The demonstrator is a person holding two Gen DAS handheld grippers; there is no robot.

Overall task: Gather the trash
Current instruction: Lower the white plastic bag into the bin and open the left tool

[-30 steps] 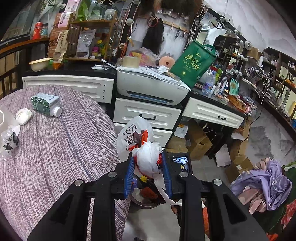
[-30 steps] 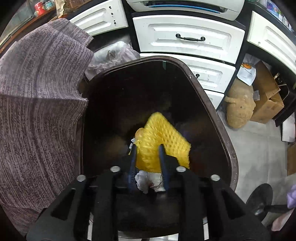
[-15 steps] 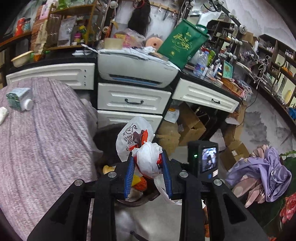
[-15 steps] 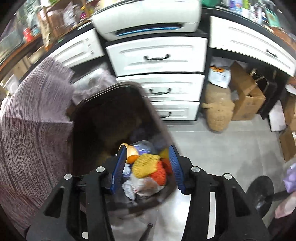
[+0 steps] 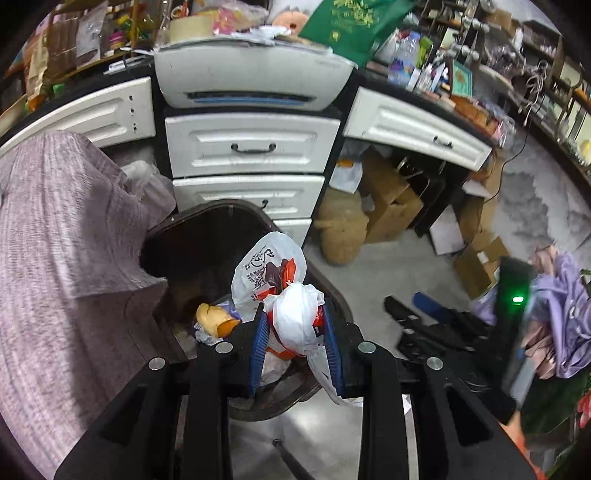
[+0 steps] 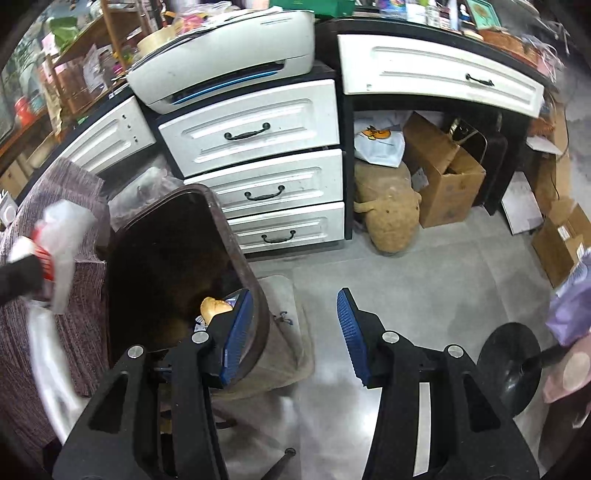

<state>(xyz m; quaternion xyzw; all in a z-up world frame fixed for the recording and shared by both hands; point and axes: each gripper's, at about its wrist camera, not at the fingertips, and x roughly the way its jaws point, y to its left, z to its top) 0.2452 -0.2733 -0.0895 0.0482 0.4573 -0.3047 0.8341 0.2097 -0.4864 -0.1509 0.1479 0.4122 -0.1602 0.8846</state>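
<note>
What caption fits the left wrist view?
Left tool holds a white plastic bag over the brown trash bin.

Cluttered room with white drawers, a grey floor and a cloth-covered surface

A bank of white drawers [image 6: 255,162] with dark handles is standing under a black counter, and a white printer [image 6: 225,55] is sitting on top of it. A long white drawer [image 6: 439,74] is running off to the right, with cardboard boxes [image 6: 443,173] and a tan stuffed toy [image 6: 388,218] lying on the grey floor [image 6: 424,280] beneath it. A purple-grey woven cloth [image 5: 62,258] is covering the surface at the left. A wooden shelf [image 6: 92,51] crowded with packets is standing at the far left, and a green bag [image 5: 351,26] is leaning behind the printer. Purple fabric [image 5: 565,314] is lying heaped at the right. Even indoor light is filling the room.
</note>
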